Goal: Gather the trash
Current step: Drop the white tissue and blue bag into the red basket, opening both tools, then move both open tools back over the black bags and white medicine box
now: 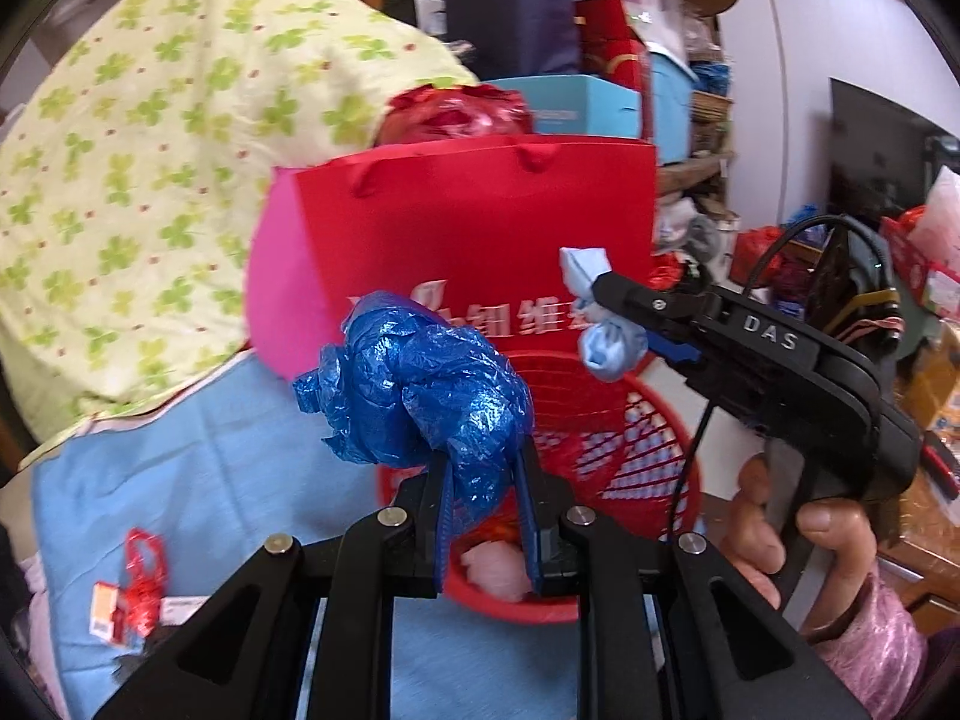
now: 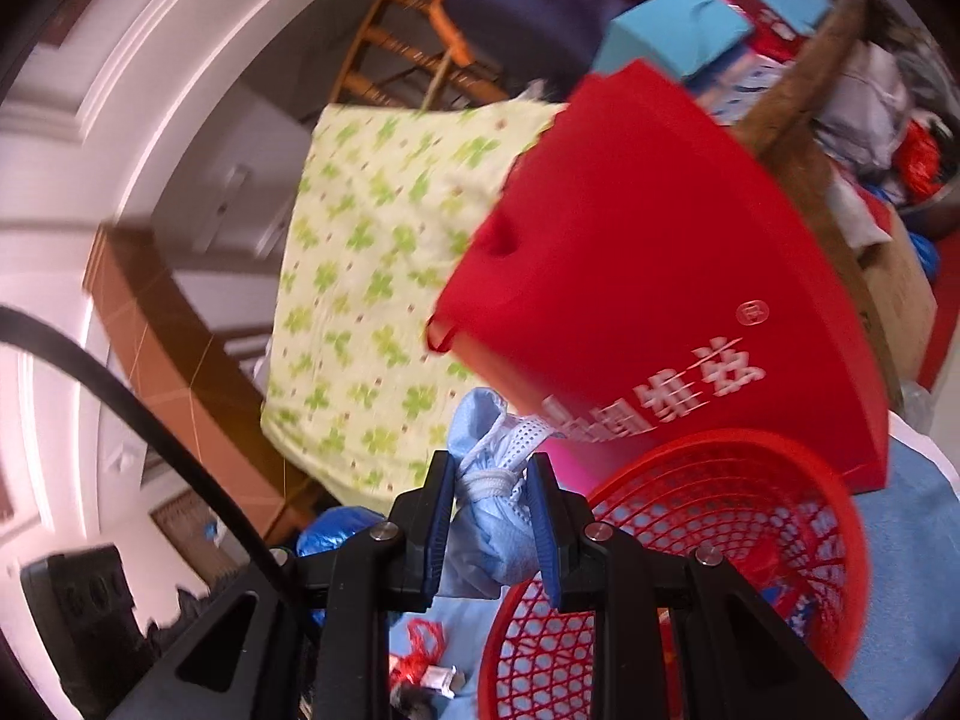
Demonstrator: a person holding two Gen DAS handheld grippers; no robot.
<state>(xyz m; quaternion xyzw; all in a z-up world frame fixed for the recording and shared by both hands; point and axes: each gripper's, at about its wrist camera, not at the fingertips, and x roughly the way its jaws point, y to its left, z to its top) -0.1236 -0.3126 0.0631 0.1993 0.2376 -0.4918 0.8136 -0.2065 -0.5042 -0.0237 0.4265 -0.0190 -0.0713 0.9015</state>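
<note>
My left gripper [image 1: 483, 480] is shut on a crumpled dark blue plastic bag [image 1: 414, 390] and holds it above the near rim of a red mesh basket [image 1: 630, 456]. My right gripper [image 2: 491, 501] is shut on a wadded pale blue cloth-like piece of trash [image 2: 492, 516]; it also shows in the left wrist view [image 1: 606, 324], held over the basket's far side. The basket [image 2: 720, 540] holds a pinkish wad [image 1: 498, 570] and other scraps.
A tall red paper gift bag [image 1: 480, 240] stands right behind the basket on a light blue cloth [image 1: 198, 480]. Red wrapper scraps [image 1: 135, 588] lie on the cloth at the left. A green clover-print sheet [image 1: 150, 150] covers furniture behind. Boxes and clutter fill the back and right.
</note>
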